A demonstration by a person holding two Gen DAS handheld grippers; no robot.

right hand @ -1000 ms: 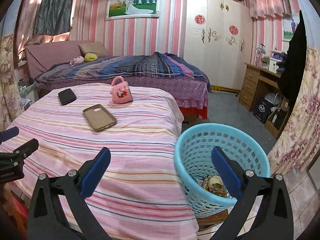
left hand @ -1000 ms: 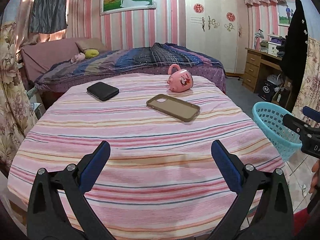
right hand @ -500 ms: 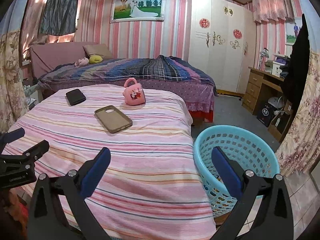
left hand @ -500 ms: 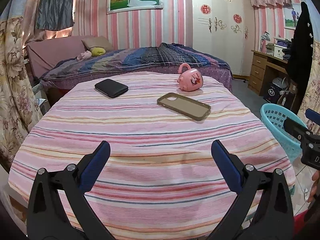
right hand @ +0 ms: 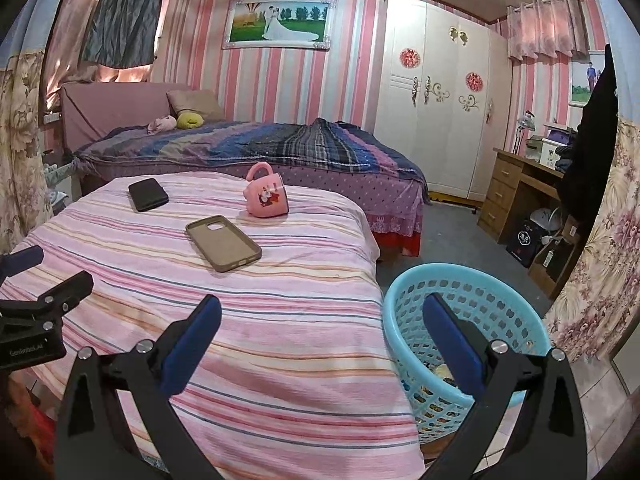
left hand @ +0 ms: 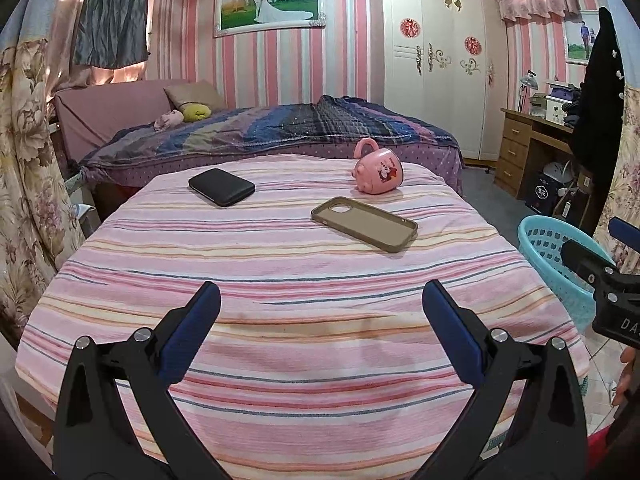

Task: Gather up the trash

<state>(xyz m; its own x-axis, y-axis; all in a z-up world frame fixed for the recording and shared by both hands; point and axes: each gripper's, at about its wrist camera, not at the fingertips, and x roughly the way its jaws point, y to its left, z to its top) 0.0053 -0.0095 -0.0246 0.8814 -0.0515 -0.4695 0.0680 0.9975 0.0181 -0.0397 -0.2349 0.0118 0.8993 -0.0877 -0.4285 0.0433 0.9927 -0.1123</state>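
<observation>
Right wrist view: both tongs (right hand: 320, 334) gape empty over striped cloth (right hand: 280, 320), basket (right hand: 516, 300) beside, mug (right hand: 267, 195) beyond.

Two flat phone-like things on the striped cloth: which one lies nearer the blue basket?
The tan phone case, lying open side up with a camera cutout, nearer the light blue basket. The black one sits farther back on the left, beyond the pink mug.
</observation>
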